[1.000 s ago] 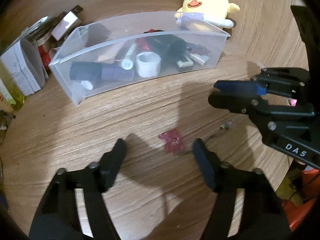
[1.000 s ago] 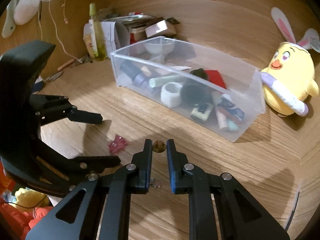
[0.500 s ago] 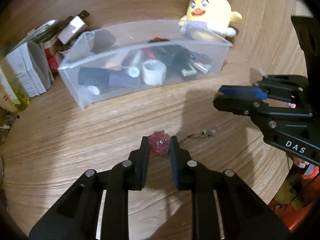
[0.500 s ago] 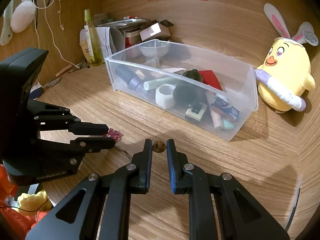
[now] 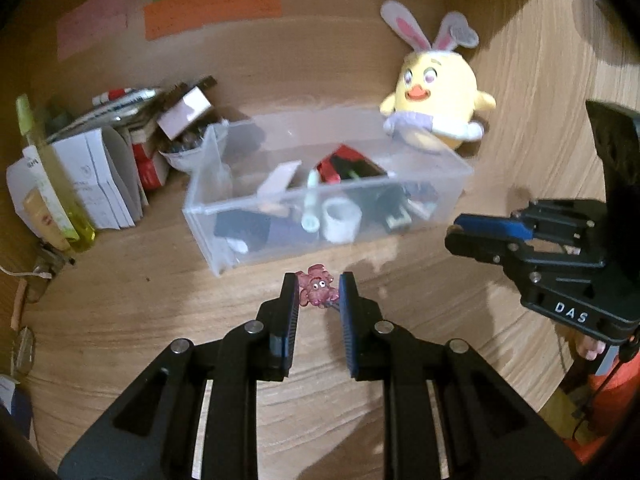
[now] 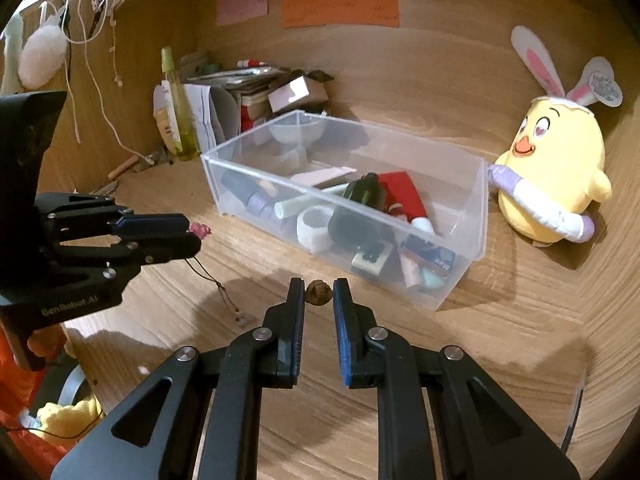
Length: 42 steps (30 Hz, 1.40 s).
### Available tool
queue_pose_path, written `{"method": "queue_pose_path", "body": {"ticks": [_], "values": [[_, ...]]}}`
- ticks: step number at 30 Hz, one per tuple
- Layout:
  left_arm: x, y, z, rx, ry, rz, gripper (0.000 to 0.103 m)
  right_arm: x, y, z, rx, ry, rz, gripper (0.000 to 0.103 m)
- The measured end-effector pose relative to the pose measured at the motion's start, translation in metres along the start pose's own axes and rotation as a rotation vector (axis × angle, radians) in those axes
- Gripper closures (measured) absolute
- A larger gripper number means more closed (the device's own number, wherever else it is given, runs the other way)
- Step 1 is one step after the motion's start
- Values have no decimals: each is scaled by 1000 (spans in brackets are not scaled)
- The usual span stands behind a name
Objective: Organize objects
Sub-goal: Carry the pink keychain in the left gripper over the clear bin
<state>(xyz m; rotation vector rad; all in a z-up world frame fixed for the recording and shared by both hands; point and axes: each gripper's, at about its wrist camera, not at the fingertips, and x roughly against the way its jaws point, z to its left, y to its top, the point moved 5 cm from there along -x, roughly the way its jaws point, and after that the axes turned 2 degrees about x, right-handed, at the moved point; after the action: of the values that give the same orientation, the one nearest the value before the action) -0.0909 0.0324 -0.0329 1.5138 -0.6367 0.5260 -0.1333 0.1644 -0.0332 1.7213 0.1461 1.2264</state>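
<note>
My left gripper (image 5: 319,292) is shut on a small pink charm (image 5: 317,290) with googly eyes, held above the wooden desk in front of the clear plastic bin (image 5: 456,184). A thin cord (image 6: 208,276) hangs from the charm (image 6: 200,230) down to the desk. My right gripper (image 6: 319,294) is shut on a small brown bead-like object (image 6: 319,293), also just in front of the bin (image 6: 476,216). The bin holds several small items, among them a white tape roll (image 5: 340,224) and a red piece (image 6: 402,192).
A yellow chick plush (image 5: 436,108) with bunny ears sits behind the bin's right end. Papers, boxes and a yellow-green bottle (image 5: 52,176) are piled at the left against the wooden back wall. Sticky notes (image 6: 340,8) hang on the wall.
My left gripper closed on the pink charm on the desk and lifted it toward the bin. My right gripper stayed shut on the brown object and rose with it.
</note>
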Motion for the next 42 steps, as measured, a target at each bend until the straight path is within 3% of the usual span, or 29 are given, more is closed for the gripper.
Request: {"method": "queue_pose_path", "body": {"ticks": [23,36,42], "values": [[28,66,21,86,4,-167,83,13,43,-23,-33,-32,-108,90],[15,103,33,134,8,-182,83,11,69,-41,-46,-68,-146,90],[1,111,45,169,44,-168,83,2,74,-51,-73,-68,-134,90]]}}
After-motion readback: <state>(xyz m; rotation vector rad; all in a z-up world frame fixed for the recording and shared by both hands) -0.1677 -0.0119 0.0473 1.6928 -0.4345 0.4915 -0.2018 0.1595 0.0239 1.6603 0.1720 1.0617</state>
